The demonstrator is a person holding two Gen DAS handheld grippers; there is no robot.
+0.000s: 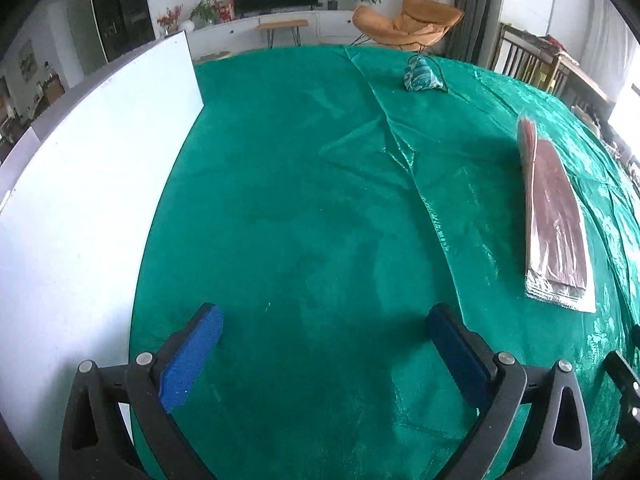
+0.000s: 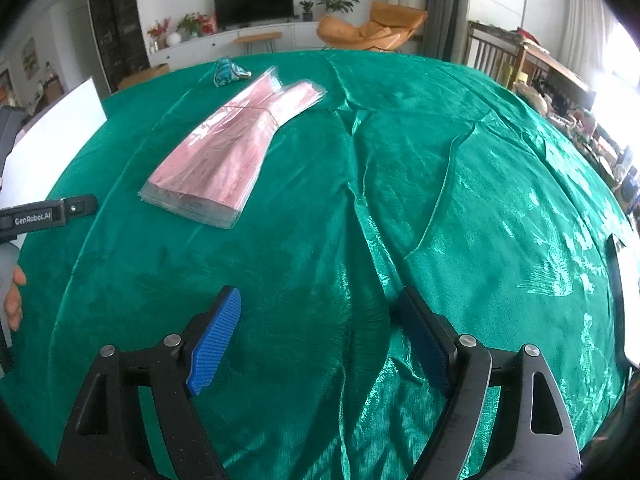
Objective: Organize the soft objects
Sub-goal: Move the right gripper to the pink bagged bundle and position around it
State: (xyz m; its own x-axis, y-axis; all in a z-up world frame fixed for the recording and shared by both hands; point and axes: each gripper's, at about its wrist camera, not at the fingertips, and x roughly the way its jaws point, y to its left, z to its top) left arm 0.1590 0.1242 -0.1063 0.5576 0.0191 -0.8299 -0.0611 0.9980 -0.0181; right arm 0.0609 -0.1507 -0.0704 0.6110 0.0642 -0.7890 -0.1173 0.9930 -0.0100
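Note:
A stack of flat pink plastic bags (image 2: 226, 156) lies on the green tablecloth (image 2: 360, 184), far left of my right gripper; in the left wrist view the stack (image 1: 554, 216) lies far right. A small teal patterned pouch (image 1: 420, 74) sits at the table's far side; it also shows in the right wrist view (image 2: 228, 72). My left gripper (image 1: 324, 320) is open and empty above the cloth. My right gripper (image 2: 320, 308) is open and empty above the cloth, near the front edge.
A white board (image 1: 92, 184) stands along the table's left side, also in the right wrist view (image 2: 52, 140). The left gripper's body (image 2: 44, 216) shows at the left edge of the right wrist view. A white flat object (image 2: 628, 300) lies at the right edge. Chairs stand beyond the table.

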